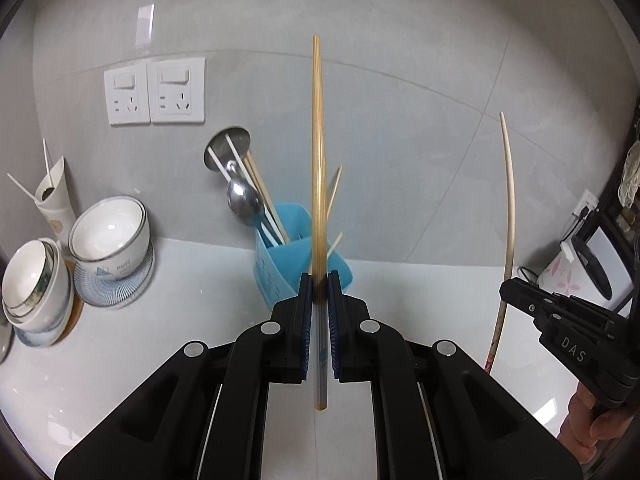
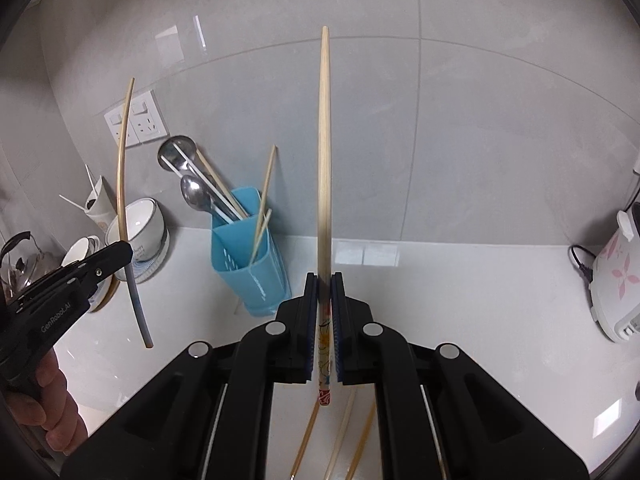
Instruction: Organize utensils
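A long tan bamboo chopstick with a grey ridged lower end (image 1: pixel 318 184) was held upright by the left gripper (image 1: pixel 319 292), whose blue-padded fingers (image 1: pixel 306 312) were closed to a narrow slit around it. A pale wooden chopstick with a flower-painted red-tipped end (image 2: pixel 325 168) was clamped the same way in the right gripper (image 2: pixel 325 292), its jaws nearly together on the shaft. Both sticks were carried above the white countertop (image 2: pixel 460 320), well short of the light blue slotted plastic utensil holder (image 2: pixel 250 264), which stood near the counter's back edge against the grey tiled wall. Steel spoons (image 2: pixel 194 194), white chopsticks and thin bamboo sticks (image 2: pixel 265 196) were already leaned inside it. More loose wooden chopsticks (image 2: pixel 344 432) were seen on the counter at its front edge, beneath the right gripper.

Slipping was judged the main risk, since each round stick was pinched low down, leaving most of its length above the pads to swing or pivot when tilted. A clash between the two sticks over the narrow holder was also thought possible, and the holder could be tipped by a stick caught on the leaning spoons. The stacked white bowls (image 1: pixel 110 236) at the counter's left might be struck.
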The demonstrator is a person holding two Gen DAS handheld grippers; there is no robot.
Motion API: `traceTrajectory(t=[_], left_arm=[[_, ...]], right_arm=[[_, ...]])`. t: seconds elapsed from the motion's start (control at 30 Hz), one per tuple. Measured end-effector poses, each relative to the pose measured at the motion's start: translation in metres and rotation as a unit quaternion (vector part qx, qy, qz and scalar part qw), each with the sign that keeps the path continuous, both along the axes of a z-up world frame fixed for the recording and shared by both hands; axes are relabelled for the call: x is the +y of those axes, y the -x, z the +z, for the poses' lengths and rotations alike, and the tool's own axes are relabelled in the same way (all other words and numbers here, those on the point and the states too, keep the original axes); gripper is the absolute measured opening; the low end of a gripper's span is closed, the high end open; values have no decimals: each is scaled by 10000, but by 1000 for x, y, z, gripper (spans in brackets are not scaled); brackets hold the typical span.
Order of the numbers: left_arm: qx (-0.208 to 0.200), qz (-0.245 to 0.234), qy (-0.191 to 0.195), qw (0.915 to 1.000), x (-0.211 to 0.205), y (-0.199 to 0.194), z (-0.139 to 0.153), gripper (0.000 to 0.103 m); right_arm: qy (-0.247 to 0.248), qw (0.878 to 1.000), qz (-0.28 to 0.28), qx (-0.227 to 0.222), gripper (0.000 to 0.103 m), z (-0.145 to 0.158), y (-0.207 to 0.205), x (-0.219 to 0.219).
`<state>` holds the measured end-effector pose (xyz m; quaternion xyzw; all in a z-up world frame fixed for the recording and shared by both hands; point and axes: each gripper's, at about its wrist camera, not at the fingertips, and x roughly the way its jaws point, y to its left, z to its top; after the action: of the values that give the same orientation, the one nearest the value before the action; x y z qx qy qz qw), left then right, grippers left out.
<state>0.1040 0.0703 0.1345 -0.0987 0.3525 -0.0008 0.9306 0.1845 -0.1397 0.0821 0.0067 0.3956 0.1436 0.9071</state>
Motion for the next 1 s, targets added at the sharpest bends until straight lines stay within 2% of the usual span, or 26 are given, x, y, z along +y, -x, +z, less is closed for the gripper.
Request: traceTrajectory(t=[0.23, 0.37, 0.57, 1.0], left_arm=[[-250, 115, 2, 9996, 9, -23, 13, 7], [-292, 166, 60, 9994, 13, -40, 13, 7], [-640, 150, 14, 9978, 10, -56, 14, 7], [-1044, 6, -20, 9945, 8, -90, -11, 7]], right_arm=[[-88, 9996, 75, -242, 6, 13, -17, 13], [-139, 9995, 129, -267, 6, 12, -29, 20], [-240, 9992, 173, -257, 6, 6, -46, 26], [-327, 9984, 320, -324, 6, -4, -66, 38]])
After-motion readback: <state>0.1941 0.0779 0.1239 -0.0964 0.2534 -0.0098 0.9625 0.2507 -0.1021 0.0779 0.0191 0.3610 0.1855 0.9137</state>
